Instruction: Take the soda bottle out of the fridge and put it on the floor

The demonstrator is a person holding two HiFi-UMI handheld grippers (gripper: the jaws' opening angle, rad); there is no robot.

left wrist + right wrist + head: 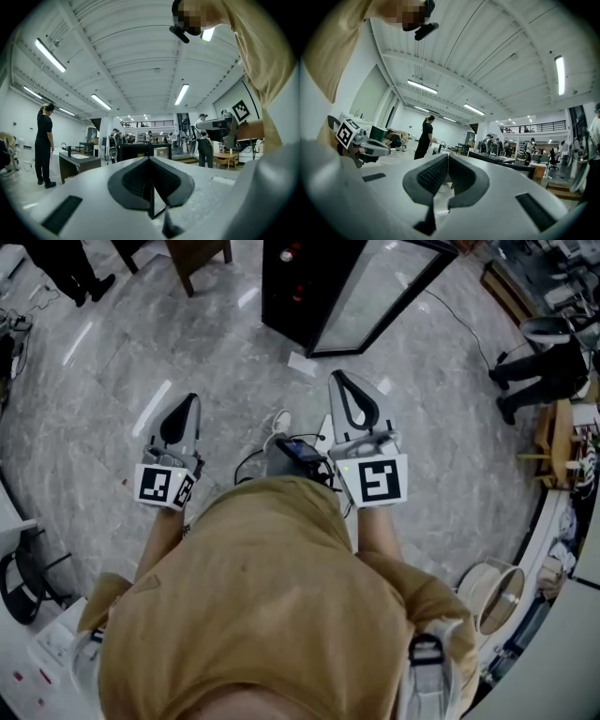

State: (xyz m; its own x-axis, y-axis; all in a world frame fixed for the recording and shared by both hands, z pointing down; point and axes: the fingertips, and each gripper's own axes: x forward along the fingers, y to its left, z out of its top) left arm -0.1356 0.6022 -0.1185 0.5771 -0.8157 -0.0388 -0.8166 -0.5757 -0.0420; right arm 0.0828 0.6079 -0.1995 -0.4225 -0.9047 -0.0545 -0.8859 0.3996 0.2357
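The head view shows a black fridge on the grey marble floor ahead of me, its glass door swung open to the right. I cannot make out a soda bottle inside it. My left gripper is held out level at the left, jaws shut together and empty. My right gripper is at the right, nearer the fridge, also shut on nothing. In the left gripper view the left gripper's pads meet along one line; the right gripper's pads do the same in the right gripper view.
A white slip of paper lies on the floor before the fridge, and a cable runs to its right. A person's legs stand at the right, another's feet at the top left. A wooden stool is left of the fridge.
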